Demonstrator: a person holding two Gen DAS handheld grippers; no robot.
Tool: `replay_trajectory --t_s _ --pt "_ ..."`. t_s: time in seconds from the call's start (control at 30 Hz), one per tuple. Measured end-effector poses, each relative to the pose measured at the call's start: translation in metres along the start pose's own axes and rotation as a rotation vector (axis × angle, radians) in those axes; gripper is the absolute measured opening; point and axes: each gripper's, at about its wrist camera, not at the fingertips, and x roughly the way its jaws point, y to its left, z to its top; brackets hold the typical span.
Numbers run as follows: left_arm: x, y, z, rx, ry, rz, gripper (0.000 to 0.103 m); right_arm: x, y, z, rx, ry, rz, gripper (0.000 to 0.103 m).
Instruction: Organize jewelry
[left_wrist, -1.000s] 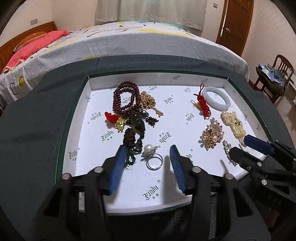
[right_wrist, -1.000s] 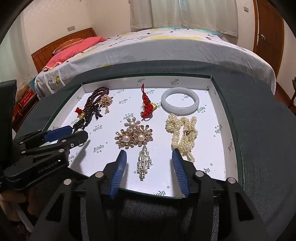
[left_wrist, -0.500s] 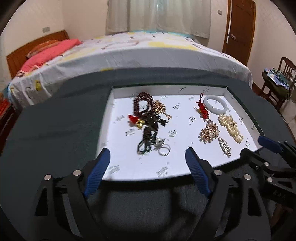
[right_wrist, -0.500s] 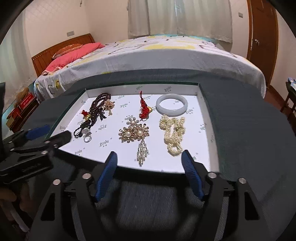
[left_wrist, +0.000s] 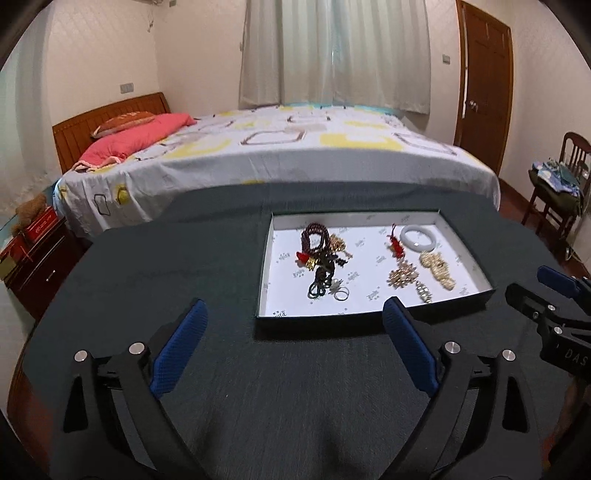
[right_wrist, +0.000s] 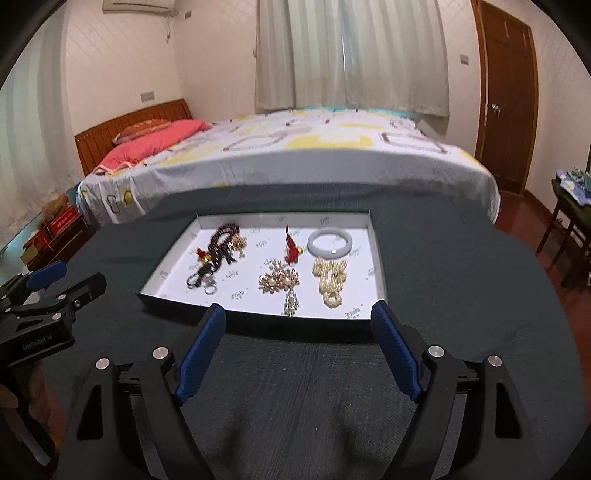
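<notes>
A shallow white-lined tray (left_wrist: 266, 273) (right_wrist: 376, 258) lies on the dark table. In it are a dark bead necklace (left_wrist: 314, 238) (right_wrist: 221, 236), a silver ring (left_wrist: 341, 294) (right_wrist: 210, 290), a red tassel charm (left_wrist: 395, 243) (right_wrist: 291, 247), a white jade bangle (left_wrist: 419, 238) (right_wrist: 330, 243), a gold flower brooch (left_wrist: 402, 275) (right_wrist: 279, 280), a pearl strand (left_wrist: 437, 267) (right_wrist: 330, 280) and a crystal pin (left_wrist: 424, 293) (right_wrist: 290, 304). My left gripper (left_wrist: 291, 339) is open and empty, in front of the tray. My right gripper (right_wrist: 297, 339) is open and empty at the tray's near edge.
The round table (left_wrist: 166, 266) has a dark cloth. A bed (left_wrist: 288, 147) with a red pillow (left_wrist: 136, 136) stands behind it. A chair with clothes (left_wrist: 561, 177) is at right, a door (left_wrist: 484, 74) behind, a nightstand (left_wrist: 33, 254) at left.
Both grippers have pulled back and up from the tray and opened wider. The jewelry has stayed in place.
</notes>
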Motion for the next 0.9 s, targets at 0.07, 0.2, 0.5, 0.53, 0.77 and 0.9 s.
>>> replay_trajectory --t_s 0.07,0.2,0.5,0.53,0.77,0.9 --pt "-0.01 0.002 0.001 -0.012 -0.008 -0.006 0.094 -0.01 0.003 0.002 -0.006 -0.018 -0.004 0.079" --pt "-0.037 0.005 0.008 -0.032 -0.051 -0.003 0.094 -0.03 0.007 0.007 -0.02 -0.054 -0.011 0.079" --pt "-0.085 0.008 0.018 -0.035 -0.154 0.023 0.099 -0.066 0.007 0.016 -0.026 -0.117 -0.031 0.082" --pt "-0.087 0.009 0.018 -0.038 -0.158 0.022 0.099 -0.068 0.008 0.016 -0.024 -0.122 -0.032 0.082" --pt "-0.1 0.012 0.019 -0.039 -0.178 0.022 0.099 -0.082 0.012 0.022 -0.032 -0.156 -0.034 0.082" --pt "-0.104 0.016 0.019 -0.049 -0.184 0.027 0.099 -0.088 0.015 0.024 -0.04 -0.17 -0.037 0.082"
